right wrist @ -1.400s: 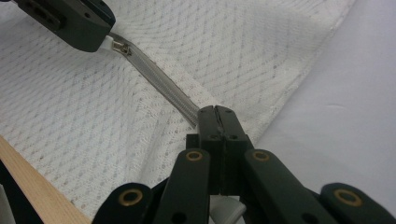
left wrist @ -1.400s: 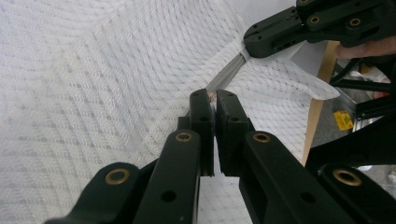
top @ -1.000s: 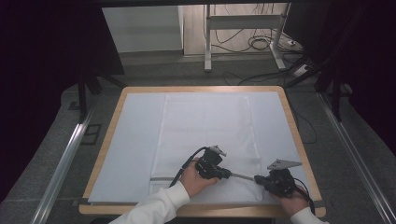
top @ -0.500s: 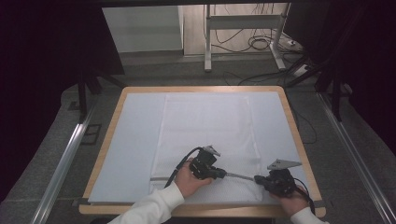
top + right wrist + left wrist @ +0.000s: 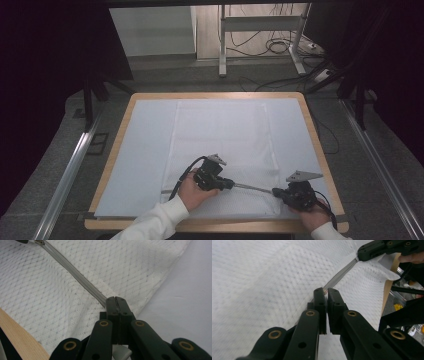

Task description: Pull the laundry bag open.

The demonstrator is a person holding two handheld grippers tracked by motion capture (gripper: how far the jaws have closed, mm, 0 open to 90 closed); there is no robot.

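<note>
Two tongs, left [image 5: 227, 184] and right [image 5: 278, 192], pinch the grey zipper [image 5: 252, 188] of the white mesh cloth [image 5: 220, 140]; overpulling risks jamming it

- The cover [image 5: 220, 145] is white, with a fine pattern of dotted diamonds.
- Its zipper [image 5: 82, 281] is grey.
- The table [image 5: 115, 145] has a pale wooden rim and a light blue-white top.
- Both grippers, left [image 5: 326, 293] and right [image 5: 116, 300], are black with brass-coloured rivets.
</note>
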